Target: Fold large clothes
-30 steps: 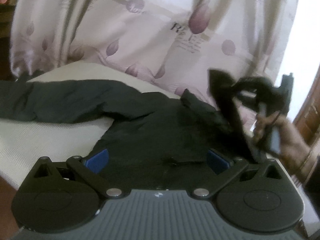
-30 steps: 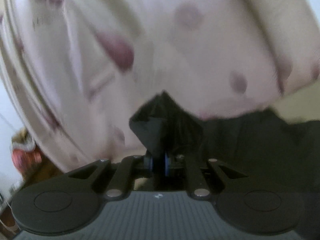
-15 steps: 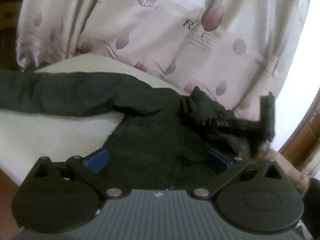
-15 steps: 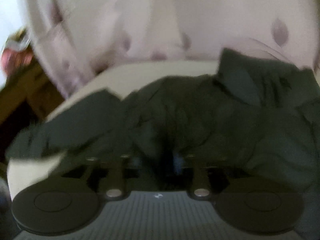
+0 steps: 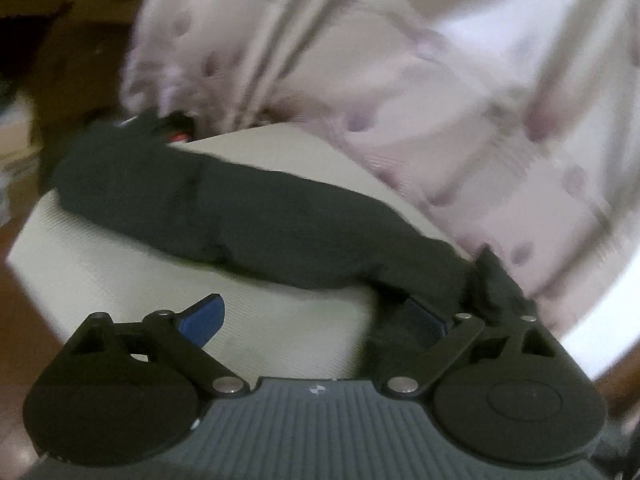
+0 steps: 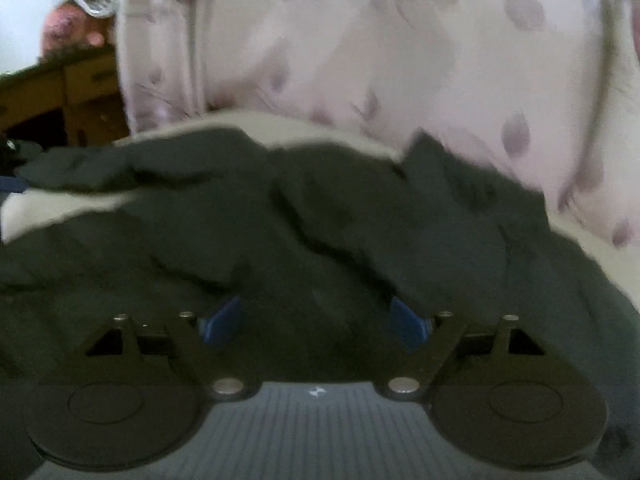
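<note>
Left wrist view: left gripper (image 5: 314,320) is sitting spread wide, near the black jacket (image 5: 248,216) sleeve lying across the cream surface (image 5: 100,264). Right gripper (image 6: 316,320) is also gaping, hovering over crumpled jacket fabric, gripping nothing.

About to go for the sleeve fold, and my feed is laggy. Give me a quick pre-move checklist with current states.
1. Left gripper open: ok.
2. Right gripper open, nothing pinched: ok.
3. Long sleeve laid out straight on the cream surface: ok.
4. Jacket body flat: not ok, it is rumpled.
5. Sleeve cuff fully on the surface: cannot tell, blurred.
6. Curtain clear of the jacket: cannot tell.
</note>
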### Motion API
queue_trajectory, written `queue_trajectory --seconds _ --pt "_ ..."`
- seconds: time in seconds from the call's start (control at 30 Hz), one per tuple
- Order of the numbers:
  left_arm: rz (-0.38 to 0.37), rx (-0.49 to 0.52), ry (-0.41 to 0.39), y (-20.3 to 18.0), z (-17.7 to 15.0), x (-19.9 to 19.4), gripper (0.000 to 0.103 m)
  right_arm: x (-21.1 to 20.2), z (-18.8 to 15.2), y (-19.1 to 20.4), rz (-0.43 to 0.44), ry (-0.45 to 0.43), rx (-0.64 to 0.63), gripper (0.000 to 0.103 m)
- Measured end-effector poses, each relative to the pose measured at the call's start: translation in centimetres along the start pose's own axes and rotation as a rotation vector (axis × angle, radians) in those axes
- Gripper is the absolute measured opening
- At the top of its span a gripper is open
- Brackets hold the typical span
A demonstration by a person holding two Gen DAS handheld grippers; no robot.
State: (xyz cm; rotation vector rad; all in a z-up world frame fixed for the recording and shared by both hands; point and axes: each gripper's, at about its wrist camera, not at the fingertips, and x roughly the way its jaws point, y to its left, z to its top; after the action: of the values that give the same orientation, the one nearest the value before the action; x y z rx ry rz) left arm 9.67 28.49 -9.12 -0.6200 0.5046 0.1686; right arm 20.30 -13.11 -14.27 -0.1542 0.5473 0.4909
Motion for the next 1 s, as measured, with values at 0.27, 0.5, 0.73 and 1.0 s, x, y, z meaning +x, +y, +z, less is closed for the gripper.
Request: queue_trajectory --seconds 0.27,0.5,0.73,1.0 --pt "0.102 -0.218 -0.057 7.7 4.3 2.4 0.094 0.6 -0.7 -1.8 0.006 0.016 0.113 0.083" --pt "0.033 -0.334 -0.044 12.0 7.7 5.3 0.061 0.6 -1.3 -1.7 0.006 0.019 0.108 0.087" --pt "0.029 -0.318 -0.011 13.1 8.6 7.8 0.002 0.4 -1.5 -2.1 0.020 0.019 0.149 0.088" --pt "0.024 -0.138 -0.173 6.5 11.9 5.0 0.002 -1.4 -1.6 -2.7 0.045 -0.019 0.201 0.088"
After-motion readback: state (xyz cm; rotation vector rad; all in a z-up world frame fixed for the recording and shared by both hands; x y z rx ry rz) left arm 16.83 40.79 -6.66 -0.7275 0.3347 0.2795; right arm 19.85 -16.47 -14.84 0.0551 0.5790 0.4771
